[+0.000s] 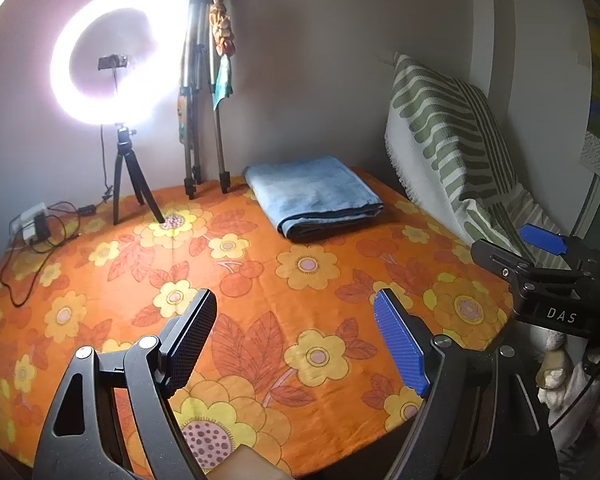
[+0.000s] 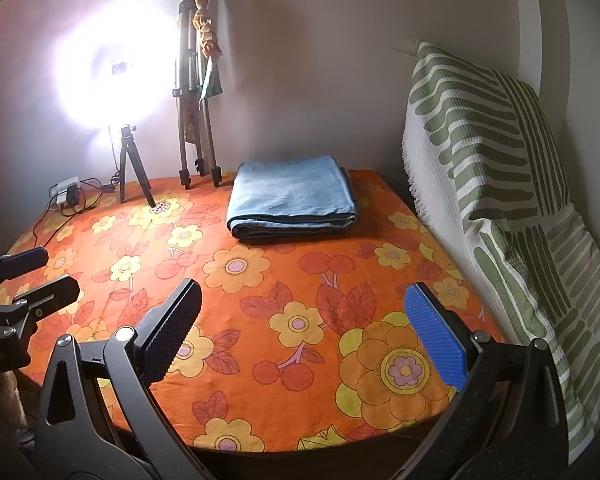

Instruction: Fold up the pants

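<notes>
Light blue denim pants [image 1: 314, 196] [image 2: 292, 200] lie folded into a flat stack at the far side of the table, on an orange flowered cloth [image 1: 260, 280] [image 2: 280, 280]. My left gripper [image 1: 296, 328] hovers over the near part of the cloth, well short of the pants, jaws wide open and empty. My right gripper [image 2: 304, 328] is likewise open and empty above the near edge. In the left wrist view the right gripper [image 1: 540, 256] shows at the right edge. In the right wrist view the left gripper [image 2: 24, 276] shows at the left edge.
A lit ring light on a small tripod [image 1: 116, 60] [image 2: 112, 72] stands at the back left, with a folded tripod [image 1: 198, 92] [image 2: 192, 92] beside it against the wall. A charger and cables [image 1: 36, 224] [image 2: 68, 196] lie at the far left. Green-striped cushions [image 1: 452, 136] [image 2: 500, 152] lean at the right.
</notes>
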The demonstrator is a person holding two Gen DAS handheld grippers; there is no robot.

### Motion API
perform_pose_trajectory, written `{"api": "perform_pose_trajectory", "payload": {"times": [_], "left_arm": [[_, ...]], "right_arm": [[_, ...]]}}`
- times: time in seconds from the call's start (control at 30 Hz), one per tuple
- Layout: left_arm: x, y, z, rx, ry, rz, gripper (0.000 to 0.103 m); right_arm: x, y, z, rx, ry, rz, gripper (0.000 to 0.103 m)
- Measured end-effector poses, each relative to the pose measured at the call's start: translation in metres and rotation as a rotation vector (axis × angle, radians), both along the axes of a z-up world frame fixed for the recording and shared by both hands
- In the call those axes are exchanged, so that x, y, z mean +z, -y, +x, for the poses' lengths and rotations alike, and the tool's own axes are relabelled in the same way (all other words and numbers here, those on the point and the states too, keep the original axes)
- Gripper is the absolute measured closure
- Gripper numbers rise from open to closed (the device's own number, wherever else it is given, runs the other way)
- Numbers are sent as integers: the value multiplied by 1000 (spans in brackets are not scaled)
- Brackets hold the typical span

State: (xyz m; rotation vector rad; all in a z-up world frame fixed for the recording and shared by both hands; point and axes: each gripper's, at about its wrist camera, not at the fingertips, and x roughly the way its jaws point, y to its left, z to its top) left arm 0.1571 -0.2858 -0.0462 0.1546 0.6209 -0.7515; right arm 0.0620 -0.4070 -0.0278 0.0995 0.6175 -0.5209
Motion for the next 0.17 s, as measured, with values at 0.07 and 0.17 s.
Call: {"api": "perform_pose_trajectory", "payload": {"times": [0.07,0.17], "left_arm": [[0,-1,1,3,-6,-4,22],[-1,-3,5,11,-16,-4,22]], "right_arm": [[0,-1,1,2,0,4,0],[-1,-1,3,7,-3,5,0]]}}
